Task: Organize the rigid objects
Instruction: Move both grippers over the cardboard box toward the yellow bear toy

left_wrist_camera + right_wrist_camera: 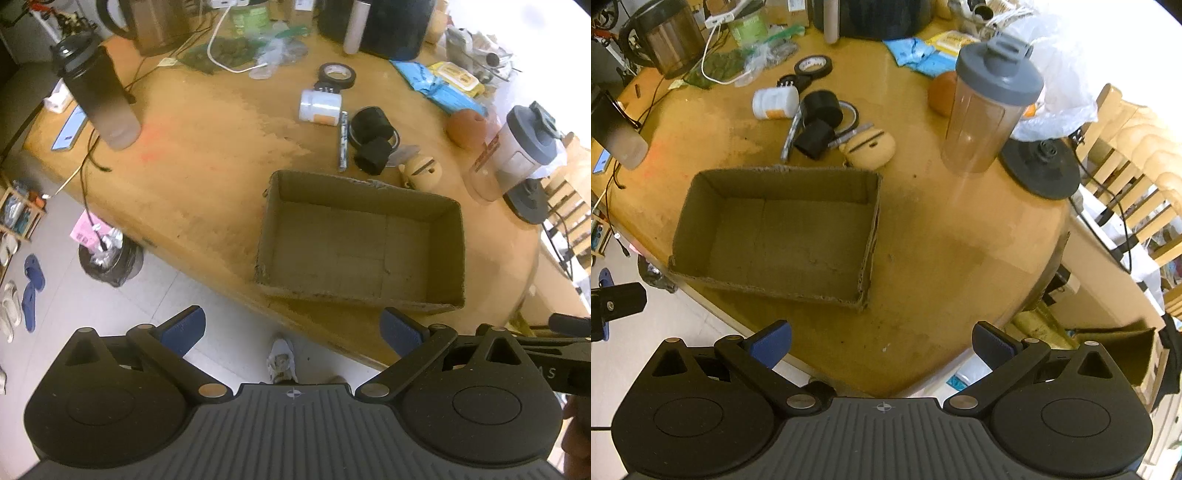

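An open, empty cardboard box (448,254) (701,199) sits near the table's front edge. Beyond it lie a white jar (319,107) (775,101) on its side, a pen (343,142) (790,136), two black cylinders (371,138) (822,105), a tape roll (337,75) (812,66) and a beige wooden piece (423,171) (868,147). My left gripper (291,332) is open and empty, above the table's edge in front of the box. My right gripper (882,345) is open and empty, over the table to the right of the box.
A dark bottle (98,92) stands at the left. A clear shaker with a grey lid (517,147) (990,99) stands at the right beside a black base (1039,170). An orange ball (943,92), blue packets (436,86), a kettle (665,40) and cables (221,48) crowd the back.
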